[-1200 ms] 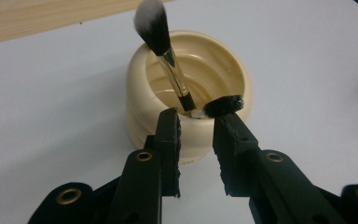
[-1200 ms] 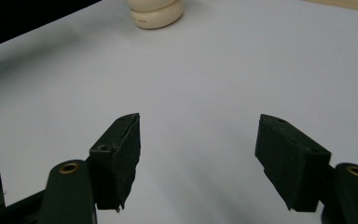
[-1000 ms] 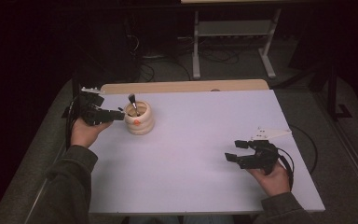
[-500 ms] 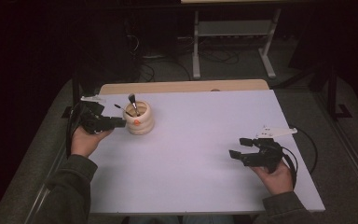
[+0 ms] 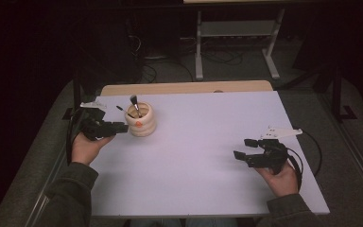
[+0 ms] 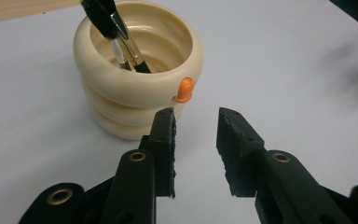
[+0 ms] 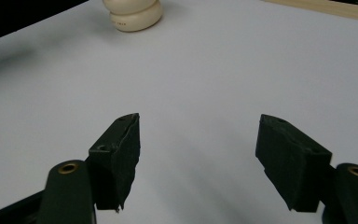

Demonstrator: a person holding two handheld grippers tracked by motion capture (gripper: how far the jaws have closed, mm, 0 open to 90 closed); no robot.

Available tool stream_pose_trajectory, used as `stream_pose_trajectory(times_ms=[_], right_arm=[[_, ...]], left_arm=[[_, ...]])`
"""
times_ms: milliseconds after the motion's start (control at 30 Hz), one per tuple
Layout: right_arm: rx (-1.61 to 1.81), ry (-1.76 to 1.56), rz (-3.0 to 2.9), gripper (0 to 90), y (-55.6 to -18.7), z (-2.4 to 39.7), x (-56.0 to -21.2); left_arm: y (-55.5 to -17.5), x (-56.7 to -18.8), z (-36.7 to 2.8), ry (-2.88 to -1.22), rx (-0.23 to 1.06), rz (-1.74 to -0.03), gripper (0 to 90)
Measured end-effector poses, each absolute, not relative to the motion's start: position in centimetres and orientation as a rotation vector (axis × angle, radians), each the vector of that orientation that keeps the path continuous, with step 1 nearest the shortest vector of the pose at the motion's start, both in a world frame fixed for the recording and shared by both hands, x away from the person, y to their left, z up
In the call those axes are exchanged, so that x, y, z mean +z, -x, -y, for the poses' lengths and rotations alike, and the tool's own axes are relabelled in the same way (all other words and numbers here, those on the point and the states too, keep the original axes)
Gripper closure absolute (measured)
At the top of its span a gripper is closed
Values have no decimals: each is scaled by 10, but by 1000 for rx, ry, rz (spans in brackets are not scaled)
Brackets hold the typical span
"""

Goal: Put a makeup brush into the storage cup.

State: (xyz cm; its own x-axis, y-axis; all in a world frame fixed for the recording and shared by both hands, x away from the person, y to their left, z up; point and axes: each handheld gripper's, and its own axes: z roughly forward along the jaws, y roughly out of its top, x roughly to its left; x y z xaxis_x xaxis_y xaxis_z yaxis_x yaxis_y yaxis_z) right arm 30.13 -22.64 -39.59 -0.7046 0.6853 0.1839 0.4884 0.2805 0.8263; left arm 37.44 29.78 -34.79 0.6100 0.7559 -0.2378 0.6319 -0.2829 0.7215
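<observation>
A cream ribbed holder [image 5: 141, 124] with an orange spot stands at the table's far left, and makeup brushes [image 5: 134, 105] stick up out of it. My left gripper [image 5: 119, 126] is just to its left, pointing at it. In the left gripper view the holder [image 6: 135, 79] and the brushes [image 6: 116, 32] sit right ahead of my left gripper [image 6: 196, 128], which is open with nothing between the jaws. My right gripper [image 5: 244, 147] rests at the right of the table, open and empty. In the right gripper view my right gripper [image 7: 198, 130] faces bare tabletop, with the holder [image 7: 133, 14] far off.
The white table top [image 5: 194, 156] has a wooden strip [image 5: 184, 88] along its far edge. A metal rack [image 5: 236, 33] and cables stand on the dark floor beyond. A cable trails from each gripper.
My left hand has drawn back a little toward the near edge, beside the holder. The right hand has stayed where it was.
</observation>
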Motion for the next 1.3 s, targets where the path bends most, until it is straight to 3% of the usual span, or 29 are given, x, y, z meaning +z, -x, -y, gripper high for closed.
stream_pose_trajectory(times_ms=[1300], right_arm=[[1384,-1099,-2308,292,-297,236,-389]], left_arm=[[-343,-358,-275,-2008,195,-1028,533]])
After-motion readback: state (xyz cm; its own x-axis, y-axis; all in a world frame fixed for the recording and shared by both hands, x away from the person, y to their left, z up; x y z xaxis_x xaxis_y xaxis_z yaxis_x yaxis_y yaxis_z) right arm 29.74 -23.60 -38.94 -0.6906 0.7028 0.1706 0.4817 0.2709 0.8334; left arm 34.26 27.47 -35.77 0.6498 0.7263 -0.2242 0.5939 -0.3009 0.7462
